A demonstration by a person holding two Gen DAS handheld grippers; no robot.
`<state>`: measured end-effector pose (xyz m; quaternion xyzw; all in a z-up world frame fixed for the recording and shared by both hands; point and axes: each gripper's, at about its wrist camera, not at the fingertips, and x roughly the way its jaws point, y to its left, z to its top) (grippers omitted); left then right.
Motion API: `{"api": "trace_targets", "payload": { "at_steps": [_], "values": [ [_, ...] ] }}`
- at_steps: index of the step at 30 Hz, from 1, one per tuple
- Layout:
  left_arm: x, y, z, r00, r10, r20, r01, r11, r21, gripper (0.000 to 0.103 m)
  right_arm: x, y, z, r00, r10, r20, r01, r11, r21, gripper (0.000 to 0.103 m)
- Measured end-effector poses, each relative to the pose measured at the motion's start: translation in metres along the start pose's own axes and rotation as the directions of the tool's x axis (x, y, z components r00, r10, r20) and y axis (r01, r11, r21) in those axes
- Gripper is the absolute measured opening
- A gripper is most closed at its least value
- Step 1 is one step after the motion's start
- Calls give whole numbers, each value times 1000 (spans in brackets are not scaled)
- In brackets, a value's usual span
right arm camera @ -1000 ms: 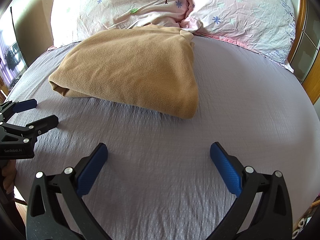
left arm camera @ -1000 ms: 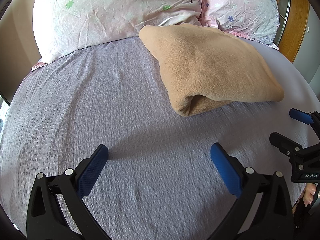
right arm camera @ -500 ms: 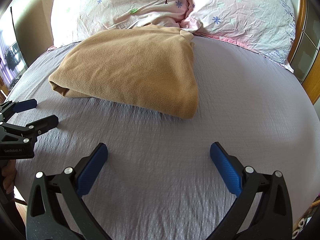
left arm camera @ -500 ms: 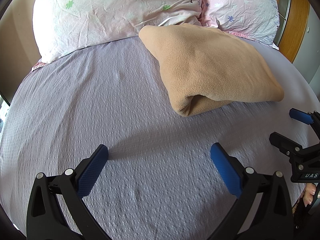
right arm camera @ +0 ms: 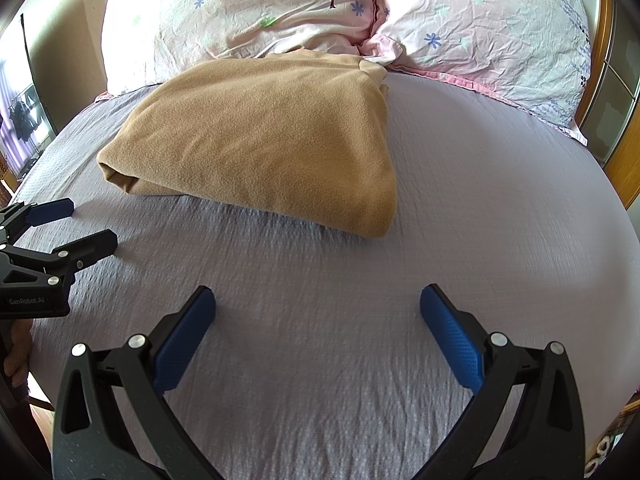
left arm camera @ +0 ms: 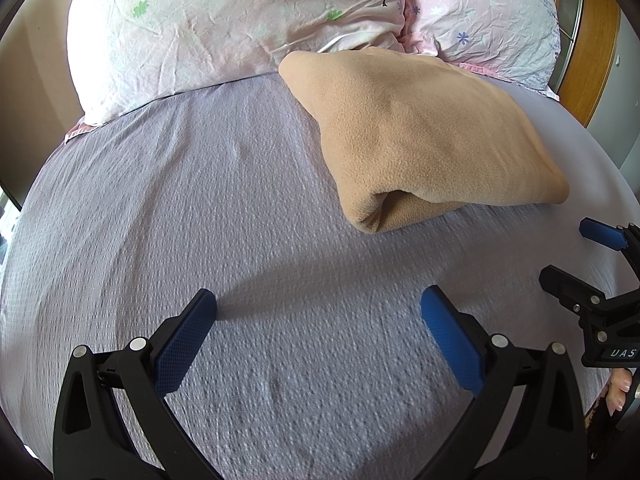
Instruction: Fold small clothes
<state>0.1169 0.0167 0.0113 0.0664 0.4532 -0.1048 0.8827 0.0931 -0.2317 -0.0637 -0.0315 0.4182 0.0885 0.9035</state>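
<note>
A tan fleece garment (left arm camera: 424,136) lies folded in a thick rectangle on the lilac bed sheet (left arm camera: 200,208), its far edge against the pillows. It also shows in the right wrist view (right arm camera: 264,140). My left gripper (left arm camera: 318,308) is open and empty over bare sheet, short of the garment's near left corner. My right gripper (right arm camera: 318,308) is open and empty over bare sheet, short of the garment's near right corner. Each gripper shows at the edge of the other's view, the right one (left arm camera: 576,252) and the left one (right arm camera: 86,224).
Two pink flowered pillows (right arm camera: 256,12) (right arm camera: 492,28) lie along the head of the bed behind the garment. A wooden wardrobe or door frame (left arm camera: 588,40) stands at the right. The sheet (right arm camera: 500,200) stretches to the right of the garment.
</note>
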Motion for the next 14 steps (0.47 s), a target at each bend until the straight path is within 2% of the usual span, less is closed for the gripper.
{"api": "trace_targets", "payload": {
  "at_steps": [14],
  "values": [
    [0,1,0,1000,0,3,0,1000,1,102,0,0,0,1000,0,0,0,1000,0,101]
  ]
}}
